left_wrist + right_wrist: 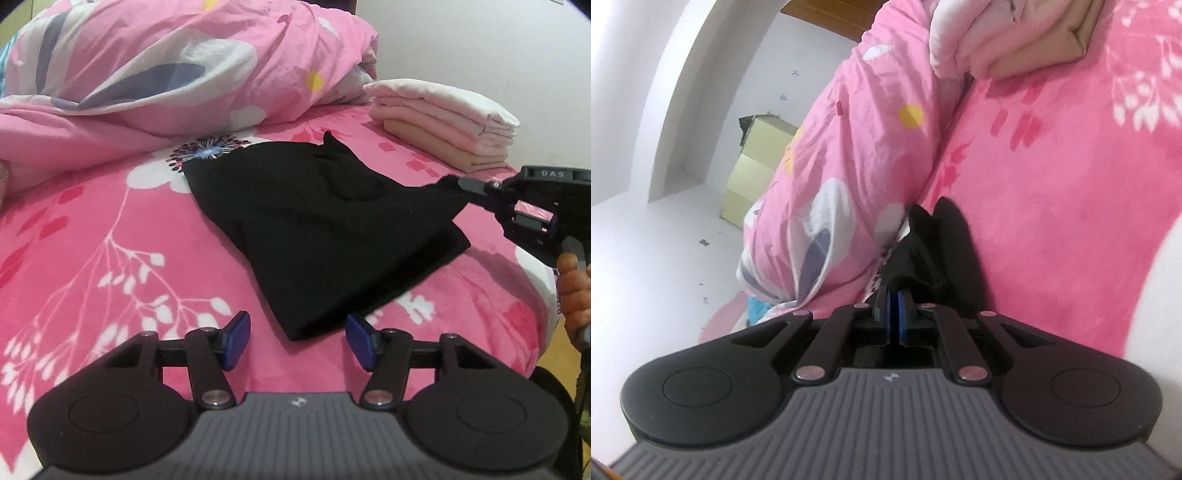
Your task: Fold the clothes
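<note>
A black garment (pixel 317 229) lies partly folded on the pink flowered bed sheet (pixel 92 236). My left gripper (pixel 295 341) hovers open just short of the garment's near corner, with nothing between its blue pads (pixel 236 339). In the left wrist view my right gripper (pixel 461 184) comes in from the right and pinches the garment's right corner, lifting it a little. In the right wrist view the right gripper (pixel 894 295) is shut on black cloth (pixel 931 251), which bunches in front of its tips.
A crumpled pink flowered duvet (pixel 166 66) fills the back left of the bed. A stack of folded pale pink and beige clothes (pixel 443 122) sits at the back right. A hand (pixel 576 291) holds the right gripper. A yellow-green cabinet (pixel 757 166) stands by the white wall.
</note>
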Tool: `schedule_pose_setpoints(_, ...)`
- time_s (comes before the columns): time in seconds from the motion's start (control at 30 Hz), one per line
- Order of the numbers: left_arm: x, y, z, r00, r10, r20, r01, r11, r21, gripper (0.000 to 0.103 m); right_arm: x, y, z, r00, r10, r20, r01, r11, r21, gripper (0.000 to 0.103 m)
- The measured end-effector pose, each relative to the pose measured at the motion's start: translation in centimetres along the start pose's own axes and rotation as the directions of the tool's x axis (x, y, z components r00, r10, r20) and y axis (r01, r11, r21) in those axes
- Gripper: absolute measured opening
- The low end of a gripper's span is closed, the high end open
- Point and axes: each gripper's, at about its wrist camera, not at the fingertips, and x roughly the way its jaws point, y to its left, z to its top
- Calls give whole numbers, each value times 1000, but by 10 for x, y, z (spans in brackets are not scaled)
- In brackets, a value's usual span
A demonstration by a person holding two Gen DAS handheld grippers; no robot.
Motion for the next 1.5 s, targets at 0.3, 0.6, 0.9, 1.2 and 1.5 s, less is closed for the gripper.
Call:
schedule_pose_setpoints(0.3, 3, -6, -9, 999, 41, 32, -42, 998, 47, 22, -1, -17, -7, 997, -64, -31, 65, 998, 6, 2)
schedule_pose_setpoints(0.6, 5, -17, -11, 997, 64, 46, -69, 991, 117, 6, -7, -22, -10, 998, -65, -16, 65, 998, 6, 2)
schedule_pose_setpoints(0.9, 2, -19, -17, 996, 79, 42, -84, 984, 154, 3, -9, -29, -13, 996, -89, -27, 89, 996, -8, 1)
schedule_pose_setpoints(1.2, -10, 11, -23, 999, -30, 18, 28, 996, 85, 17, -29, -20, 4, 987, -139, -79, 131, 986, -105, 11)
schedule_pose_setpoints(1.5, -19, 55, -4, 989, -107, 97, 116, 990, -86, 18, 9, 22, 50, 981, -99, -165, 48, 956, -288, 22)
